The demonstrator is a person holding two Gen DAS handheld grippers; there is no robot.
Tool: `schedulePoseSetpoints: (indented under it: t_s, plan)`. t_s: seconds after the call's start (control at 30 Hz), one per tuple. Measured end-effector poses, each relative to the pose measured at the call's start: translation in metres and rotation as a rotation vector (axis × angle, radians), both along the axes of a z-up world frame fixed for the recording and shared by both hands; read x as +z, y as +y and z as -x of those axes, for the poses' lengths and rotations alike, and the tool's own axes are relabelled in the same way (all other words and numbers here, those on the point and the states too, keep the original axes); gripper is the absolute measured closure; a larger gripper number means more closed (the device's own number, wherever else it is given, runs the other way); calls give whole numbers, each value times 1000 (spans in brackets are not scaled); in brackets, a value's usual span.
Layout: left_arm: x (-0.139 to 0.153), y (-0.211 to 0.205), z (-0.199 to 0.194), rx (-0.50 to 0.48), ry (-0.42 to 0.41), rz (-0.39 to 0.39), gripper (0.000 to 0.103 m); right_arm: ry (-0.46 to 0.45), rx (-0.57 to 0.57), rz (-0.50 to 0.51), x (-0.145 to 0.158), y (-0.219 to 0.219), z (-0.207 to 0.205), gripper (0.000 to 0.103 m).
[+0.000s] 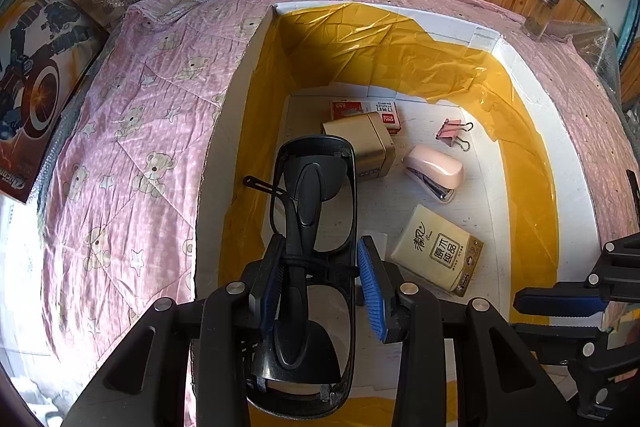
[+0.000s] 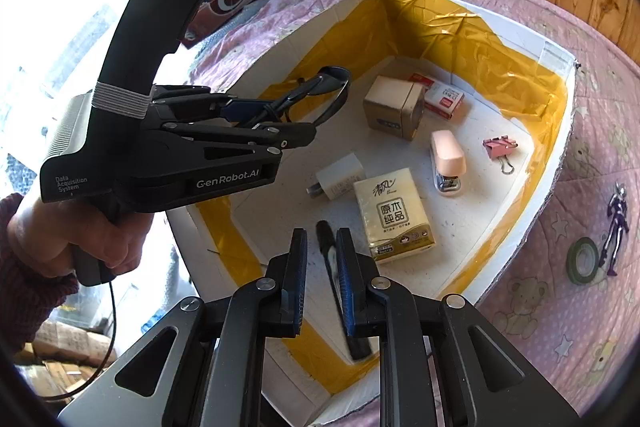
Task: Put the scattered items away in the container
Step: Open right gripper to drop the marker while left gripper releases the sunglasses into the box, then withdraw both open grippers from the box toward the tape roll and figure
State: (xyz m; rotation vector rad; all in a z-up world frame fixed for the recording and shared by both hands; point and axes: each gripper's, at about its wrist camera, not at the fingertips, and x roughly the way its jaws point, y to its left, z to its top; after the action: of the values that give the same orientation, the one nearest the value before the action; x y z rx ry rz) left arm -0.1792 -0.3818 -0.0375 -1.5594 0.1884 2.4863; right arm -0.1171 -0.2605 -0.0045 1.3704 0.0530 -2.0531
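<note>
Black glasses (image 1: 314,267) between left jaws: near lens partly behind gripper body, contact w/ right-side pad unclear. Black pen (image 2: 336,275) between right jaws: blurred, lower end hidden behind finger, can't tell if pinched. Staple box (image 1: 376,113) beyond left jaws half-hidden by gold box (image 1: 360,145). White charger (image 2: 338,179) unseen in left view. Tissue pack (image 2: 394,215) small print illegible.

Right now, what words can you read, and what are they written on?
"GenRobot.AI": side of the left gripper.
"Data Acquisition System": its grey body.
"原木纯品": tissue pack.
"订书钉" and "STAPLES": red staples box.
Small print on the white charger and the poster box: too blurred to read.
</note>
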Motion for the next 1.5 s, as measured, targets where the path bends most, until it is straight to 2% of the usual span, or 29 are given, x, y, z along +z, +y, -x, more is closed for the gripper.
schedulePoseSetpoints:
  t_s: [0.17, 0.3, 0.93, 1.5]
  plan:
    - [1, -1, -1, 5, -2, 5, 64, -5, -3, 8, 0, 2, 0, 85]
    - [1, -2, -2, 14, -1, -2, 57, -8, -2, 16, 1, 2, -1, 85]
    - [6, 2, -7, 39, -11, -7, 55, -16, -5, 51, 4, 5, -9, 85]
    - [29, 14, -24, 34, 18, -12, 55, 18, -8, 108, 18, 16, -25, 85]
